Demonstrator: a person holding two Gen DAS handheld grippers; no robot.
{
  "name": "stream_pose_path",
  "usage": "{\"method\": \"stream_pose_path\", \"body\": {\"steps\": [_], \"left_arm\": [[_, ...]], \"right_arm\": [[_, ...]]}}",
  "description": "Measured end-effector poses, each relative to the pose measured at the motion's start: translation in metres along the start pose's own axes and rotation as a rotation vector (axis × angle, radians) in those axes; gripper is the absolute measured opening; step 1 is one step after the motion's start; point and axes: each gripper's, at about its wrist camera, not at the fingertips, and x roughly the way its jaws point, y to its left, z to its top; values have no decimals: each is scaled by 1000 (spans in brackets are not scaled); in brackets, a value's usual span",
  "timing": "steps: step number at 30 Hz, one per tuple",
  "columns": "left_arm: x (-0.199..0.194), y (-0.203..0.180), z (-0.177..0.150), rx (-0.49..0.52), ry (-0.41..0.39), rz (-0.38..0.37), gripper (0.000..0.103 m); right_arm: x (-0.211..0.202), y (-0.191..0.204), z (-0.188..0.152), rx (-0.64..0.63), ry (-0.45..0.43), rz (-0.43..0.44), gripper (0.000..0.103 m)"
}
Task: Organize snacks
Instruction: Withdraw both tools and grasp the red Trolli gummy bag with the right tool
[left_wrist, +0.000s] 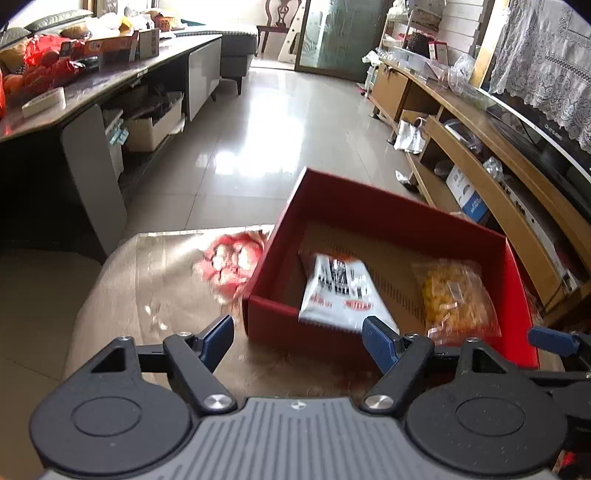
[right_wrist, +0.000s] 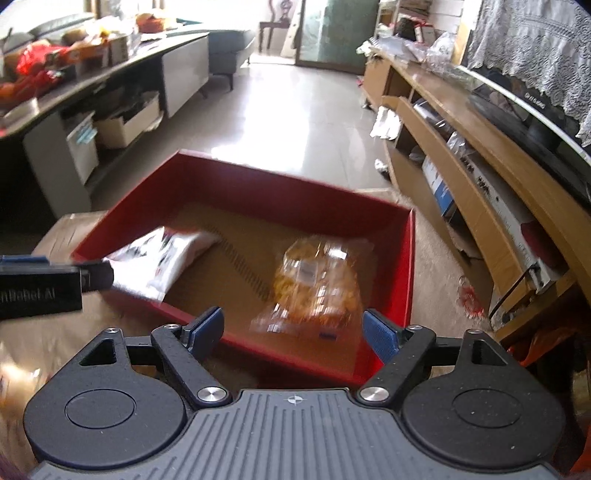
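A red box (left_wrist: 343, 199) (right_wrist: 255, 184) sits on a low glossy table (left_wrist: 155, 273). Inside it lie a white snack bag (left_wrist: 340, 291) (right_wrist: 162, 258), leaning over the near wall, and a clear bag of yellow snacks (left_wrist: 456, 299) (right_wrist: 317, 288). A red-and-white snack bag (left_wrist: 231, 264) lies on the table left of the box. My left gripper (left_wrist: 301, 334) is open and empty at the box's near wall. My right gripper (right_wrist: 293, 326) is open and empty above the near wall, by the yellow bag. The left gripper's body (right_wrist: 40, 284) shows in the right wrist view.
A wooden TV cabinet (left_wrist: 480, 155) (right_wrist: 461, 155) runs along the right. A dark coffee table (left_wrist: 92, 92) with fruit and boxes stands at the left, storage boxes under it. Tiled floor (left_wrist: 280, 122) lies beyond the table.
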Motion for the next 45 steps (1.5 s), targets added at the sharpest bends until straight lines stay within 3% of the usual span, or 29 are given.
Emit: {"method": "stream_pose_path", "body": {"steps": [7,18,29,32,34,36,45], "left_arm": [[-12,10,-14,-5,29,-29,76],[-13,11,-28,-2,68,-47,76],[-6,5,-32,26,95,-53,76],[-4,6,-34,29,105,-50,76],[-4,6,-35,32,108,-54,76],[-5,4,-35,40,109,-64,76],[-16,3,-41,71,123,-105,76]], "right_arm": [[-8,-7,-22,18,60,47,87],[16,-38,-41,261,206,111,87],[44,-24,-37,255,277,111,88],[50,-19,-42,215,290,77,82],[46,-17,-42,196,282,65,69],[44,-22,-44,205,284,71,63],[16,-25,-64,152,288,28,61]]}}
